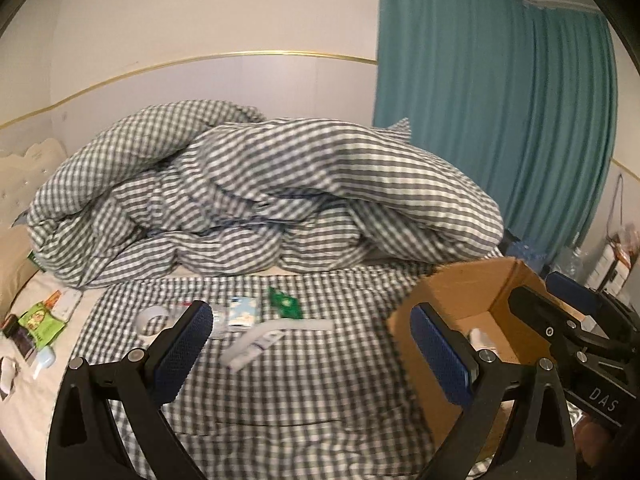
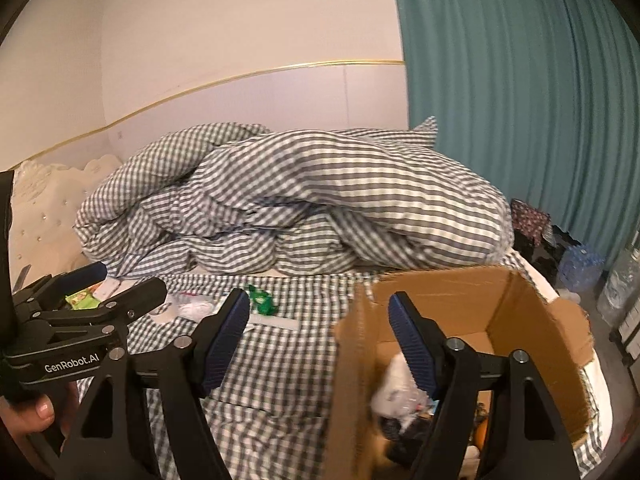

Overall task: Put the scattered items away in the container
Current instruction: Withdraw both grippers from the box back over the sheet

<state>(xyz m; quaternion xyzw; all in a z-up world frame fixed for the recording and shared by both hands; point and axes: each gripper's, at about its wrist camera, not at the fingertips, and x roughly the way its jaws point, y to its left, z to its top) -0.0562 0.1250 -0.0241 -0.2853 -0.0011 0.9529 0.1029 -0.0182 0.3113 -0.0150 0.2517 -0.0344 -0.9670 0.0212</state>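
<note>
Motion blur is smearing the small items (image 1: 240, 316) at twelve o'clock on the bed, making their labels unreadable. The right gripper's finger (image 2: 412, 344) is hiding part of the box (image 2: 532, 312) contents, themselves blurring. At nine o'clock, packets (image 1: 40, 320) are staying too small to tell.

"GenRobot.AI" on left gripper (image 2: 124, 292), "DAS" on right gripper (image 1: 560, 300)
</note>
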